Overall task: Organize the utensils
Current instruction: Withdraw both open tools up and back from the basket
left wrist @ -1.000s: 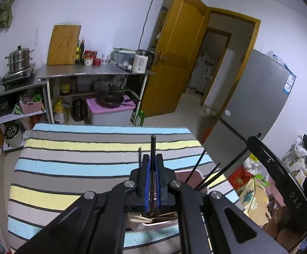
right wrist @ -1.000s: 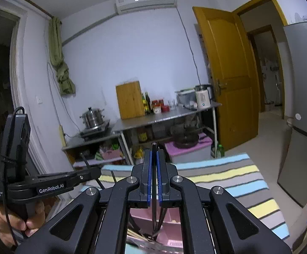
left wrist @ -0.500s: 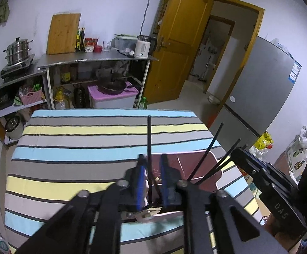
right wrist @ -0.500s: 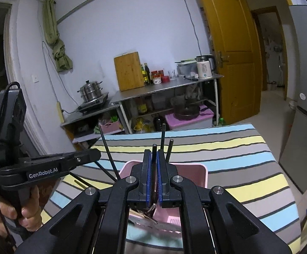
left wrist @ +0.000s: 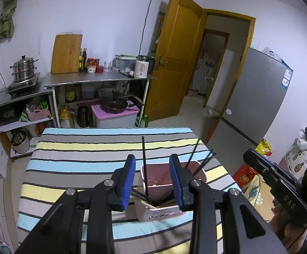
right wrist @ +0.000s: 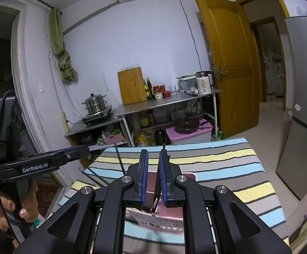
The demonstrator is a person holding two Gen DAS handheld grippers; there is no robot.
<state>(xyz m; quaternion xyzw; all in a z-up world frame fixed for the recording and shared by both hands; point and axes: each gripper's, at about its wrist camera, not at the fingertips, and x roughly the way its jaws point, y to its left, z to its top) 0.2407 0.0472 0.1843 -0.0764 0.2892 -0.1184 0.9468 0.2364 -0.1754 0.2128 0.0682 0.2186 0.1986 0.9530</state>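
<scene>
Standing in the pink utensil holder (left wrist: pixel 161 180) on the striped tablecloth (left wrist: pixel 85 154) are several black chopsticks (left wrist: pixel 144 165): one rises almost upright near the holder's left wall, and three more (left wrist: pixel 200 163) lean out over its right rim. Pale wooden utensils (left wrist: pixel 151 200) lie low along its near side. My left gripper (left wrist: pixel 153 182) hangs just above the holder's near edge with its blue-padded fingers (left wrist: pixel 128 182) spread wide apart and nothing between them; the upright chopstick shows in the gap without touching either pad. My right gripper (right wrist: pixel 153 180) sits over the same holder (right wrist: pixel 153 182) from the other side, its jaws parted only a little, and a dark thin utensil handle (right wrist: pixel 156 192) stands in that narrow gap; I cannot tell whether the pads touch it. My left hand (right wrist: pixel 9 201) wraps the handle of the other tool at the left edge of the right wrist view. Beyond the table stand a steel counter (left wrist: pixel 98 79) with a cutting board (left wrist: pixel 66 54) and kettle (left wrist: pixel 141 68), a steamer pot (left wrist: pixel 23 68), a yellow door (left wrist: pixel 174 63) and a grey fridge (left wrist: pixel 257 101).
</scene>
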